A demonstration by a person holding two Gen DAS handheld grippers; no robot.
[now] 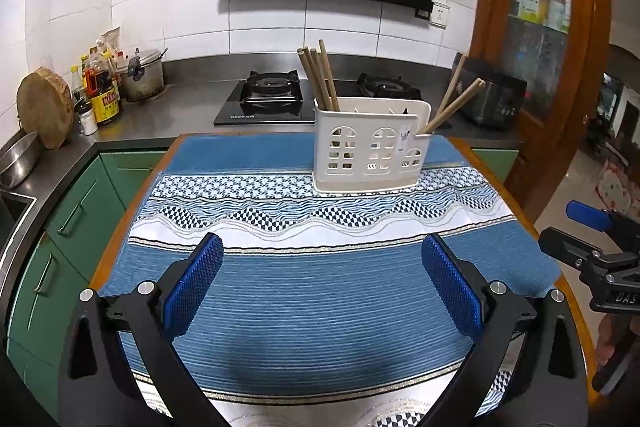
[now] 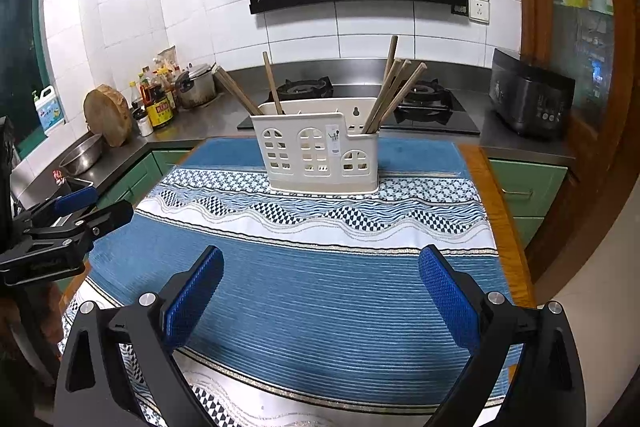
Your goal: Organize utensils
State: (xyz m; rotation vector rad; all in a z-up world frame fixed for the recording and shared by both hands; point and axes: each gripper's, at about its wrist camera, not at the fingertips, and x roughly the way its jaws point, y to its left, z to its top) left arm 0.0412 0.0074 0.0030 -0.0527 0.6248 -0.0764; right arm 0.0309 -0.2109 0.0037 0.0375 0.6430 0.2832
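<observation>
A white plastic utensil holder (image 1: 370, 145) with window cut-outs stands at the far side of the blue patterned tablecloth (image 1: 320, 287). Several wooden chopsticks (image 1: 320, 75) stand in its left compartment and more chopsticks (image 1: 456, 103) lean out of its right one. It also shows in the right wrist view (image 2: 320, 151), with chopsticks (image 2: 394, 95) leaning right and others (image 2: 240, 93) leaning left. My left gripper (image 1: 322, 259) is open and empty over the cloth, well short of the holder. My right gripper (image 2: 320, 267) is open and empty likewise.
Behind the table runs a steel counter with a gas hob (image 1: 272, 99), a pot (image 1: 142, 75), sauce bottles (image 1: 102, 91), a wooden chopping block (image 1: 44, 107) and a black appliance (image 2: 528, 95). A wooden cabinet (image 1: 540, 27) stands right. The other gripper shows at each view's edge (image 1: 600, 259) (image 2: 52, 227).
</observation>
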